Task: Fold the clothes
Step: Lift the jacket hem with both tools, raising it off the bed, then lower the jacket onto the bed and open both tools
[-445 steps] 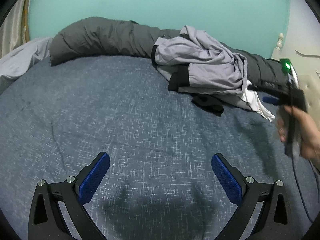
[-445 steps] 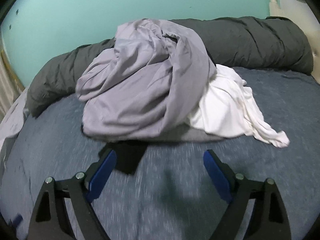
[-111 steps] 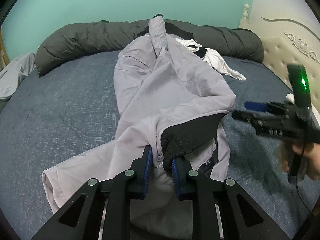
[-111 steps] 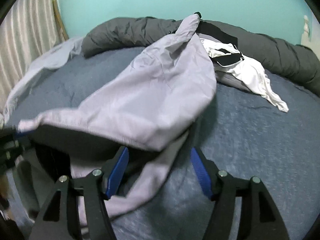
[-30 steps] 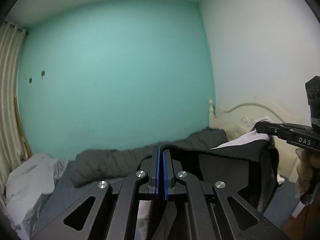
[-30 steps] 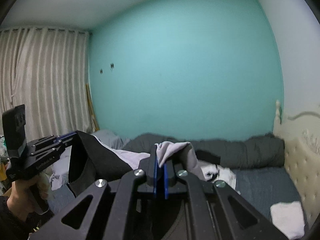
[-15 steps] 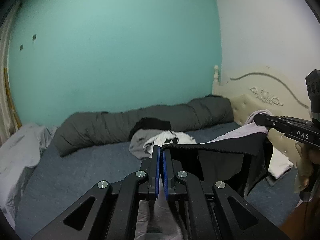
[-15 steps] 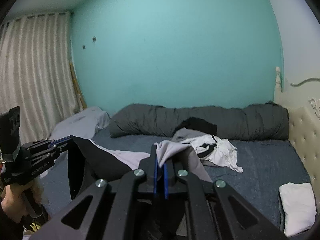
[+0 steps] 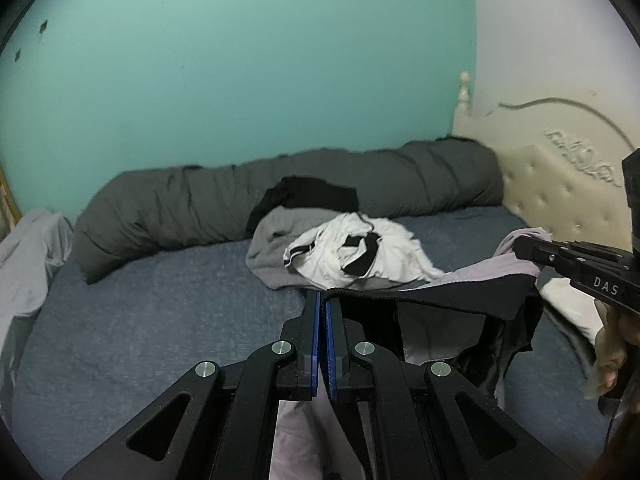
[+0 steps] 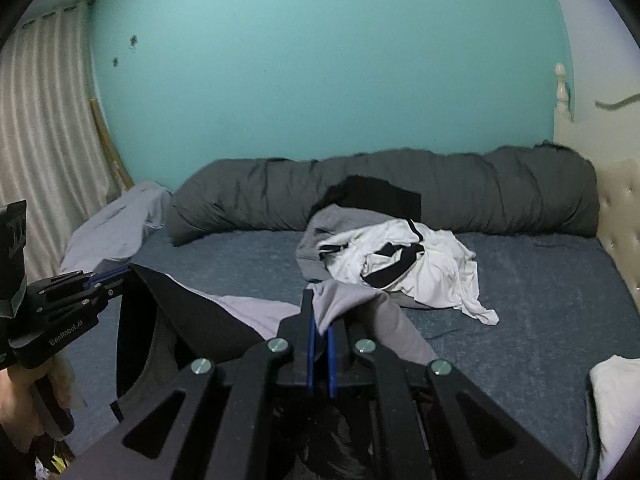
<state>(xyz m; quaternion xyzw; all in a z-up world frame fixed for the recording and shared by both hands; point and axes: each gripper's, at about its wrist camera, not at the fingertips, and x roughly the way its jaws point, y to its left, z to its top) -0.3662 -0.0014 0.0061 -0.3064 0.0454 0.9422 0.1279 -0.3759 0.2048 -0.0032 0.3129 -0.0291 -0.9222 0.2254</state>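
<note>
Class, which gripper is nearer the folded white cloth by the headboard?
Right. The right gripper holds the garment just left of the folded white cloth; the left gripper is far across the bed.

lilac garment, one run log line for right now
left gripper: shut on lilac garment | right gripper: shut on lilac garment | held above bed

Left wrist view: looks along own closed fingers, raised above bed (image 9: pixel 160 280), facing teal wall (image 9: pixel 240 80); headboard (image 9: pixel 560 200) at right. Right wrist view: similar height, same facing, set further toward headboard (image 10: pixel 616 208), curtain (image 10: pixel 40 160) at left. Both share grey rolled duvet (image 9: pixel 280 192) (image 10: pixel 440 192) along wall, clothes pile (image 9: pixel 352 248) (image 10: pixel 400 264) before it.
</note>
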